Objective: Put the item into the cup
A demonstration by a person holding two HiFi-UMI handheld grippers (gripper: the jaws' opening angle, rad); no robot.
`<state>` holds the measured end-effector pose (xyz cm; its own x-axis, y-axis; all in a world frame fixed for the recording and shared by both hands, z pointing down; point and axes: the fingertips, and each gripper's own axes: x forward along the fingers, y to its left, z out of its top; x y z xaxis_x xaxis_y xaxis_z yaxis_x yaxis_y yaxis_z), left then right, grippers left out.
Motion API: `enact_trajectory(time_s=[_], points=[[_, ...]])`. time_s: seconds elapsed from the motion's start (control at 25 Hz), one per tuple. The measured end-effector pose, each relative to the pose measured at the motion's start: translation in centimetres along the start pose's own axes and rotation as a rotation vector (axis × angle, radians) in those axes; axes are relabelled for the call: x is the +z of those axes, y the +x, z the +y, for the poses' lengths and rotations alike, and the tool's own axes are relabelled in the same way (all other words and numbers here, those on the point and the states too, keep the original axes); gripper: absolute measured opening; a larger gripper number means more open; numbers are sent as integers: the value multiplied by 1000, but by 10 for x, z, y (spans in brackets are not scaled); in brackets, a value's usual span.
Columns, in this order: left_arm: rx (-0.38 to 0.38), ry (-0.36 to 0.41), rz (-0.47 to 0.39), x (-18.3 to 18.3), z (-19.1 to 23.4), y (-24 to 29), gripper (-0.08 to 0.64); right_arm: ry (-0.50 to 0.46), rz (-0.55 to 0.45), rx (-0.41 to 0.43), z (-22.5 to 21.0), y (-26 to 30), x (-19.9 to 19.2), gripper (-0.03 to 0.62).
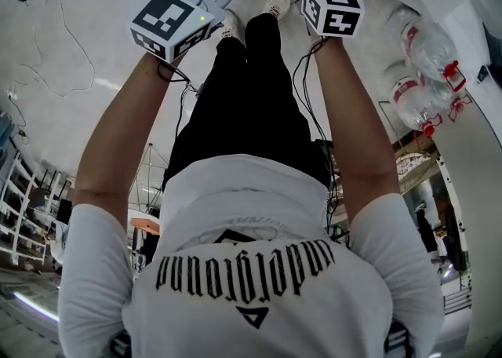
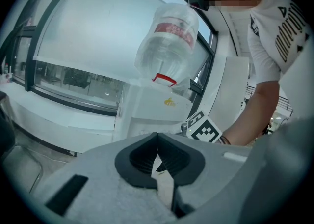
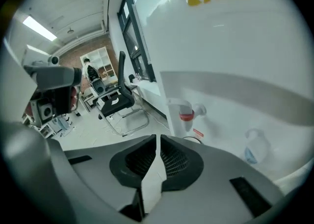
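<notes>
Not started yet, by all signs. Neither cup nor item visible in any view, so impossible to say where they stand. Left gripper (image 2: 158,156) pressed together with nothing between the jaws; right gripper (image 3: 158,155) likewise closed and empty. Both held out in front of the legs (image 1: 251,89), pointing toward a water dispenser (image 2: 152,112) with a bottle (image 2: 169,46) on top. Everything left to do: find the item, grasp it, carry it over the cup, release.
</notes>
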<state>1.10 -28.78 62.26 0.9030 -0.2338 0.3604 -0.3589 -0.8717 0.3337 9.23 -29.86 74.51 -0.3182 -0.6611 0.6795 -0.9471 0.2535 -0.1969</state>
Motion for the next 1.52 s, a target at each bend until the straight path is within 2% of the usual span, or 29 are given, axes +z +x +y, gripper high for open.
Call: enact_trajectory(time_s=[0.2, 0.48, 0.84, 1.12, 1.52], points=[[67, 36, -7, 17, -13, -38, 15, -43, -79, 83, 39, -45, 42, 18], [104, 47, -72, 58, -42, -89, 15, -148, -170, 151, 88, -124, 98, 15], [144, 46, -126, 103, -82, -160, 15, -201, -256, 150, 127, -215, 152, 15], [155, 54, -210, 133, -110, -211, 15, -231, -282, 139, 163, -264, 165, 15], [146, 77, -249, 157, -121, -274, 15, -238, -334, 102, 185, -315, 194, 15]])
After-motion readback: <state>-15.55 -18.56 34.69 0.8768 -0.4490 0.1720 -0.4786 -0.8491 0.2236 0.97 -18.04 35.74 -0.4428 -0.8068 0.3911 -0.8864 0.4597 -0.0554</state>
